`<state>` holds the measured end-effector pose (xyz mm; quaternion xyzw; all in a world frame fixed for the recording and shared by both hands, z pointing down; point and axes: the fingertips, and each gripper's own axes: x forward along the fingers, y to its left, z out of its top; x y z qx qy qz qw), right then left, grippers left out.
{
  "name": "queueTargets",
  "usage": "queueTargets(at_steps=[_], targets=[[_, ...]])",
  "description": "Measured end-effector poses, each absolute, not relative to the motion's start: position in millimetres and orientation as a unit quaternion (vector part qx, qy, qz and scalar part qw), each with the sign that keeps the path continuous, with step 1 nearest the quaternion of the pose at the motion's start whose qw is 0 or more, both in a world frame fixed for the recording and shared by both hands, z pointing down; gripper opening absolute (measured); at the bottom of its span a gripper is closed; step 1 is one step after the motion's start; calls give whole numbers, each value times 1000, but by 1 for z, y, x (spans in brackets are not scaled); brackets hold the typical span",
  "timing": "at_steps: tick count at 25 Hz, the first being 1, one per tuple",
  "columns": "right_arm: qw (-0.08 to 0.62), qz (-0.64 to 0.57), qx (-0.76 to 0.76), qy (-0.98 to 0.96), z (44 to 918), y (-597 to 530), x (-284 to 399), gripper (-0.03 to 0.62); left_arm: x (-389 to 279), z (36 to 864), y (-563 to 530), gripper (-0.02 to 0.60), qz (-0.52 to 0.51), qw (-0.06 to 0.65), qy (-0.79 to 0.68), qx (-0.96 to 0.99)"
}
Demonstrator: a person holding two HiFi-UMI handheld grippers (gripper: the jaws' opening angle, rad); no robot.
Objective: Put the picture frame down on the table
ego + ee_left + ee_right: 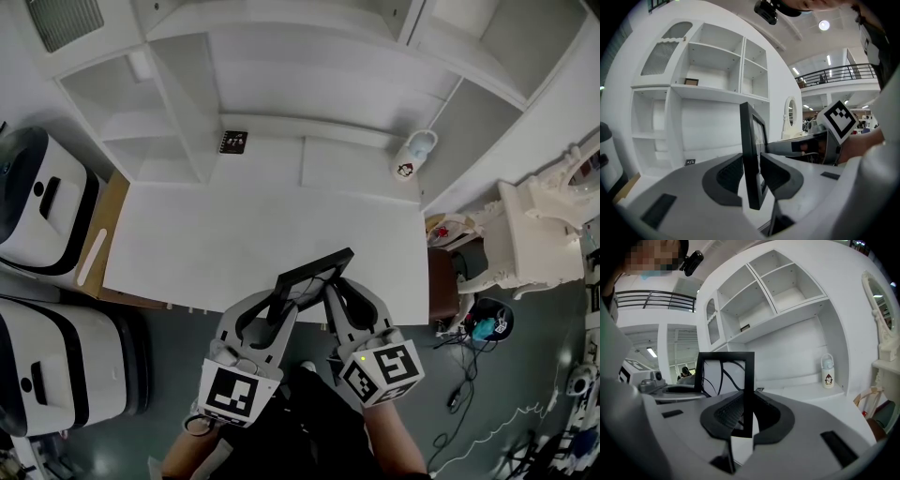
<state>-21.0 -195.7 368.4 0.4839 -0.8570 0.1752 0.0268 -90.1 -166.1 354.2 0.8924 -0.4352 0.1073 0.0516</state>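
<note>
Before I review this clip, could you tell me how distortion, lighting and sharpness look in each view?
Head view: even light, fisheye bowing the shelves, picture frame sharp. Left gripper view: black vignetted corners, a ceiling light glaring, frame crisp. Right gripper view: shelves curve strongly, dark rim, frame in focus.

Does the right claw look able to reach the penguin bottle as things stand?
Probably not: the right claw is closed on the picture frame, and the bottle stands far across the table, at its back.
</note>
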Motion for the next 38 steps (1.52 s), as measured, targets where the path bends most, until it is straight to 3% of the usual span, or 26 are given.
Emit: queueTargets(at_steps=[23, 38], targets=[[69, 189, 502, -841, 402, -200, -23, 66, -112, 385, -173, 87, 136, 62, -464, 873], [115, 245, 512, -815, 474, -198, -42, 64, -134, 465, -187, 86, 196, 140, -421, 875]])
